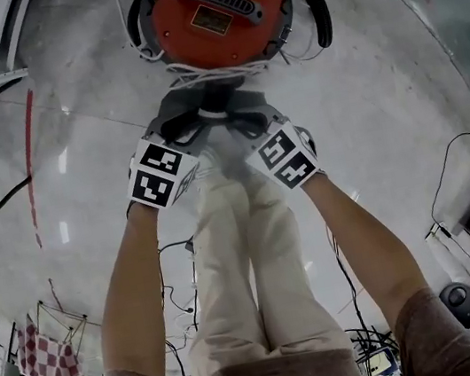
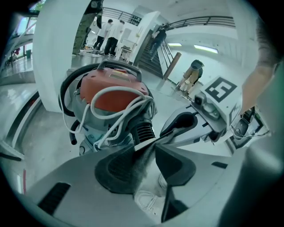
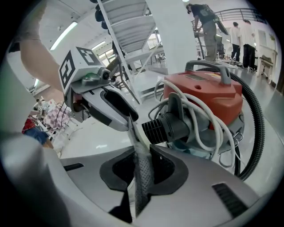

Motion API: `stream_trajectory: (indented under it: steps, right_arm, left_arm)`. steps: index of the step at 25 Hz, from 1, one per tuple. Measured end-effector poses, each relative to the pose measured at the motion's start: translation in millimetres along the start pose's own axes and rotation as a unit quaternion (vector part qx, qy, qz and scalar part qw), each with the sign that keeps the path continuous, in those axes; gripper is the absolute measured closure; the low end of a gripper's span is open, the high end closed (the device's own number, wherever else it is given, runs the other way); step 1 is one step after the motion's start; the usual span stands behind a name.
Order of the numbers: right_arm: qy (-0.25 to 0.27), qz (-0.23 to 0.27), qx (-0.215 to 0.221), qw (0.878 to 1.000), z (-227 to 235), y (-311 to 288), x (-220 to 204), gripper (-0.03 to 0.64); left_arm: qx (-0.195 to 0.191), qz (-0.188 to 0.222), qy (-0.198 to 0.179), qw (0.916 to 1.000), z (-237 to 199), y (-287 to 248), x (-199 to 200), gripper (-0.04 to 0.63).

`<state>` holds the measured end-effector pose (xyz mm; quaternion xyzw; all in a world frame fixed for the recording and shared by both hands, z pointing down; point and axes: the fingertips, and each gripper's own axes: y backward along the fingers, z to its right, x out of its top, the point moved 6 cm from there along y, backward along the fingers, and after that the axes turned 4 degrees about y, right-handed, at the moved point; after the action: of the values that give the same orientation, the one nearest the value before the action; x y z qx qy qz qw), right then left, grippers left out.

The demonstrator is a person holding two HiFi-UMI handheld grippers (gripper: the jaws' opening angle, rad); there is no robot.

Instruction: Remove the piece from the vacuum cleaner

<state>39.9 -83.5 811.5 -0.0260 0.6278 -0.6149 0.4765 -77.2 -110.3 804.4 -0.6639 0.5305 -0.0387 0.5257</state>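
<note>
Piece of grey mesh (image 3: 142, 177) sits pinched just before the red vacuum cleaner (image 1: 216, 6) on the floor (image 1: 384, 111): left tongs (image 2: 154, 145) half closed on it, right tongs (image 3: 142, 150) nearly shut on it

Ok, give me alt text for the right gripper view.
The right gripper is shut on a thin grey mesh strip, whose far end the left gripper also holds. Just behind stands a red vacuum cleaner wrapped in white cord.
</note>
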Motion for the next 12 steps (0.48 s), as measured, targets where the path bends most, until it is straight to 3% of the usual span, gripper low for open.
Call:
stream_trajectory:
  steps: [5, 8, 10, 12]
  right_arm:
    - [-0.009, 0.003, 0.002, 1.0, -7, -1, -2, 0.569]
    - [0.026, -0.007, 0.029, 0.999, -25, -2, -10, 0.584]
    - [0.044, 0.002, 0.034, 0.998, -38, 1, -13, 0.588]
    - [0.029, 0.009, 0.03, 0.999, -41, 5, -12, 0.584]
  left_arm:
    - [0.002, -0.009, -0.007, 0.9999, 2, 3, -3, 0.448]
    - [-0.001, -0.029, -0.005, 0.9996, 7, 9, -23, 0.476]
    - [-0.001, -0.026, 0.0, 0.9997, 14, 17, -35, 0.485]
    - [0.003, -0.017, 0.003, 0.9998, 16, 22, -37, 0.486]
